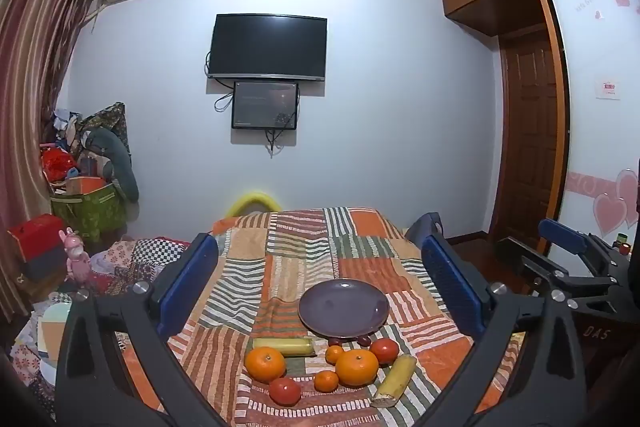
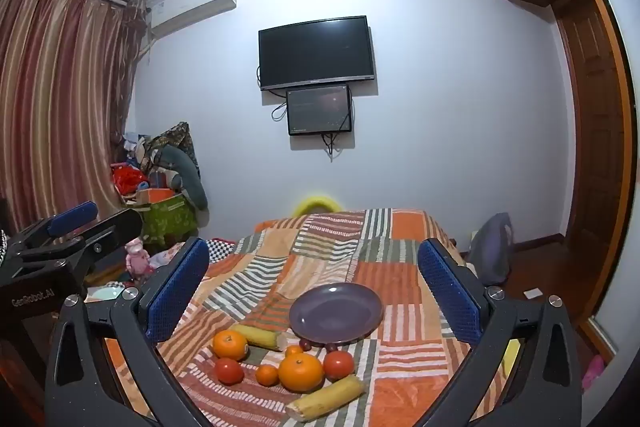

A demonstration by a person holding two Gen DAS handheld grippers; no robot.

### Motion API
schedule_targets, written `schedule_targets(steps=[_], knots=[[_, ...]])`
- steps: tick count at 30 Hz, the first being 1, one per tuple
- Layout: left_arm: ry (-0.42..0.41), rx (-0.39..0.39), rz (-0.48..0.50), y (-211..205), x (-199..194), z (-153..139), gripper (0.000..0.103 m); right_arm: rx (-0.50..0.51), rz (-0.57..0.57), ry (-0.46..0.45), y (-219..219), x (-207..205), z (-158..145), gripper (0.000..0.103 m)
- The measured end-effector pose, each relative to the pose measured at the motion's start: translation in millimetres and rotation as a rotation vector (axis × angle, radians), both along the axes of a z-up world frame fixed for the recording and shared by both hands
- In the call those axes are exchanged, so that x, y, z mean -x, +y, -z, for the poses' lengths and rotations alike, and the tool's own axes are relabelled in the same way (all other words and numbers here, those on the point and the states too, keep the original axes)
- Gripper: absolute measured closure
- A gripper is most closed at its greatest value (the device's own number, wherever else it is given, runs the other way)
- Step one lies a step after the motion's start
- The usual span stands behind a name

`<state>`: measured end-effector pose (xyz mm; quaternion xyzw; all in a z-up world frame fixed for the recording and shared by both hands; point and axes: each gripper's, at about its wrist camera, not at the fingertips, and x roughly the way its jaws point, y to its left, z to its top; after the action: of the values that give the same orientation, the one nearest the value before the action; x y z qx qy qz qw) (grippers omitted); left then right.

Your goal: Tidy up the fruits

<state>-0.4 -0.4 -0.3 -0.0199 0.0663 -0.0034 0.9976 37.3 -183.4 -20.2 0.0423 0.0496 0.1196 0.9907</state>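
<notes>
Both tongs — left tongs (image 1: 320, 291) and right tongs (image 2: 316, 291) — hang released above round orange citrus (image 2: 301, 372) clustered beside the empty purple plate (image 2: 336, 313) on the patchwork-quilted bed (image 2: 404, 243) — soft bedding could let nudged fruit roll.

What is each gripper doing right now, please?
Left gripper: open, holding nothing.
Right gripper: open, holding nothing.
</notes>
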Motion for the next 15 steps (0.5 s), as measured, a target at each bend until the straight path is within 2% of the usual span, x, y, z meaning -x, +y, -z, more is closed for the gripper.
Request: schedule_targets(steps=[5,9,15], knots=[[0.013,-0.005,0.011,-4,4,-4,0.0,-0.008,-0.008,0.015,1,2,-2,0.0],[0.02,0.019,0.011,1,2,-9,0.0,-0.011,-0.005,0.007,-2,3,-5,0.0],[0.02,0.022,0.007,4,-5,0,0.0,-0.017,-0.006,0.01,1,1,1,0.0]])
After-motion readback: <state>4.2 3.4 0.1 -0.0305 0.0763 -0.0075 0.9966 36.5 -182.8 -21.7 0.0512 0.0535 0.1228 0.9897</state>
